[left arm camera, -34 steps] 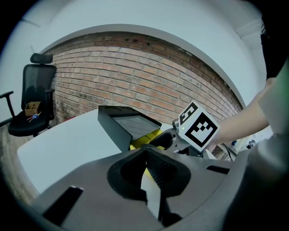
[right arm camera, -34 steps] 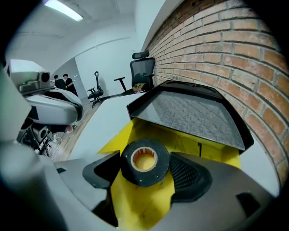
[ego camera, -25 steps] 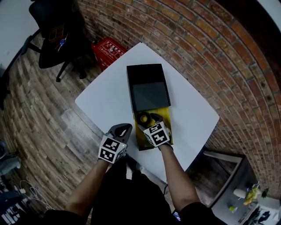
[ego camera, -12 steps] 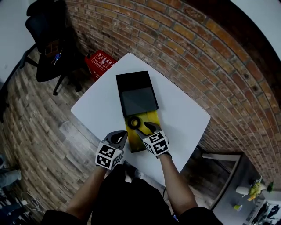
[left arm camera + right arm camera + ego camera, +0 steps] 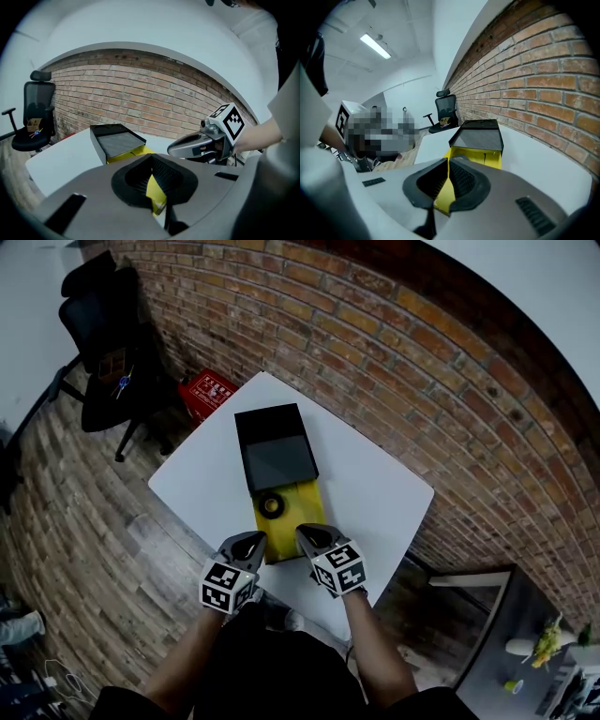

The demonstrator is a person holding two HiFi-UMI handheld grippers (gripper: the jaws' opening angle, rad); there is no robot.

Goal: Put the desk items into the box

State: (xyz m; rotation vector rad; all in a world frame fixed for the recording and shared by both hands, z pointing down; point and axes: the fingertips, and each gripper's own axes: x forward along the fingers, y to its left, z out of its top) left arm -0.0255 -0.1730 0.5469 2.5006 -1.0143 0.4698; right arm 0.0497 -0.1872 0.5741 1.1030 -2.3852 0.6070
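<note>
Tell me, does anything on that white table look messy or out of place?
Nothing stands out. The yellow box sits flat on the table, its black lid at the far end, a dark ring inside. Nothing spilled or damaged.

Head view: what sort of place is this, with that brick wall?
Probably an office or studio room. A black swivel office chair stands on a wood floor, and a white desk sits near a bare brick wall.

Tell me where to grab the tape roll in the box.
Pinch the wall of the tape roll from straight above, one jaw in its centre hole, one outside. It lies flat, hole up, inside the yellow box, whose walls likely block the sides.
</note>
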